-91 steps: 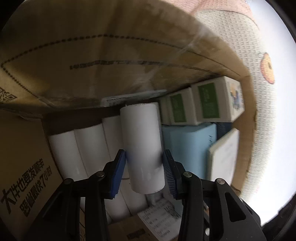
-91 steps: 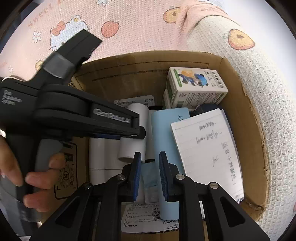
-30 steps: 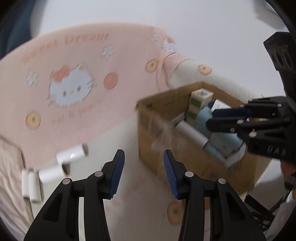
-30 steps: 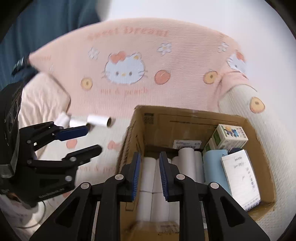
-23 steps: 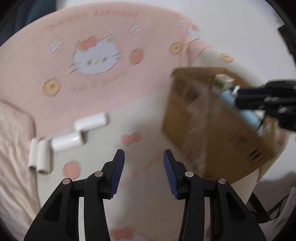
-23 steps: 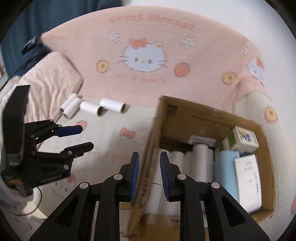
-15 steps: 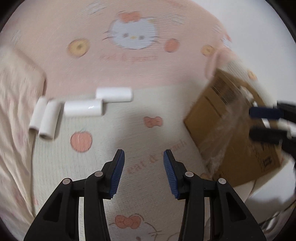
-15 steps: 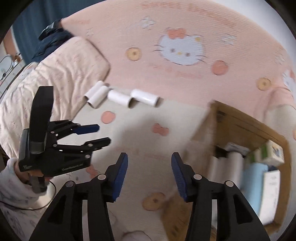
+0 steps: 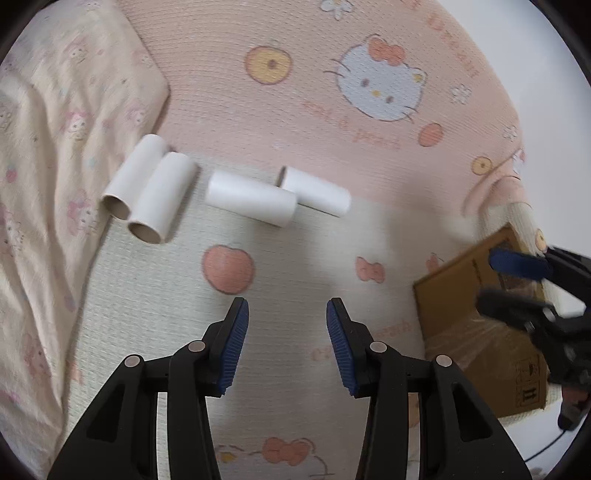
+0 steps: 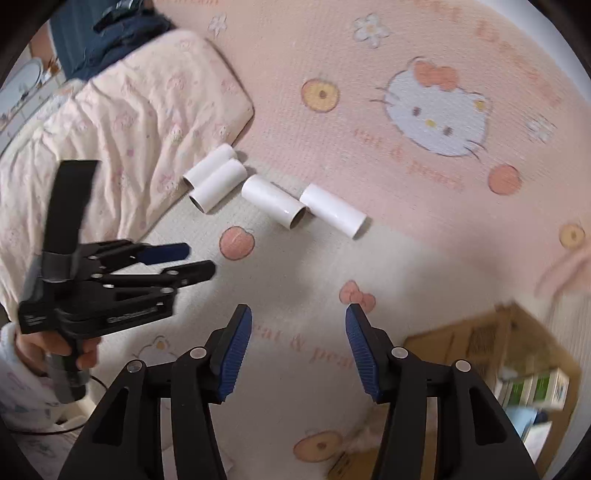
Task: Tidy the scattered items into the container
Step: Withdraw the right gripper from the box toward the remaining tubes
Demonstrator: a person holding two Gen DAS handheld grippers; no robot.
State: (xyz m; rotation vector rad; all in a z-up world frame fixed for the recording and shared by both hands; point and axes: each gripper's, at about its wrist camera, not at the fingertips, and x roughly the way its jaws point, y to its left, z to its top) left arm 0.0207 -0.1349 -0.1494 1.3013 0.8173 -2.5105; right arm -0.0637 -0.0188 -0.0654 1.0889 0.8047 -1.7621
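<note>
Several white paper rolls lie in a loose row on the bed: a touching pair (image 9: 162, 197), one in the middle (image 9: 251, 197) and one on the right (image 9: 316, 190). My left gripper (image 9: 288, 332) hovers open and empty in front of the middle roll (image 10: 273, 201). My right gripper (image 10: 299, 343) is opening, with nothing between its jaws. It hangs over the blanket below the rightmost roll (image 10: 334, 210). The cardboard box (image 9: 476, 321) stands at the right, with green-and-white cartons (image 10: 535, 387) inside. Each view also catches the other gripper: the left gripper (image 10: 184, 260) and the right gripper (image 9: 517, 280).
A pink Hello Kitty blanket (image 9: 380, 81) covers the bed's far side. A rumpled floral quilt (image 10: 129, 103) borders the rolls on the left, with dark blue cloth (image 10: 122, 22) beyond it. A hand (image 10: 55, 354) holds the left gripper. A thin cable (image 10: 44, 428) runs beneath it.
The roll my left gripper held over the box is gone from its jaws. Both grippers swung left from the box toward the rolls. The right jaws went from nearly shut to wide.
</note>
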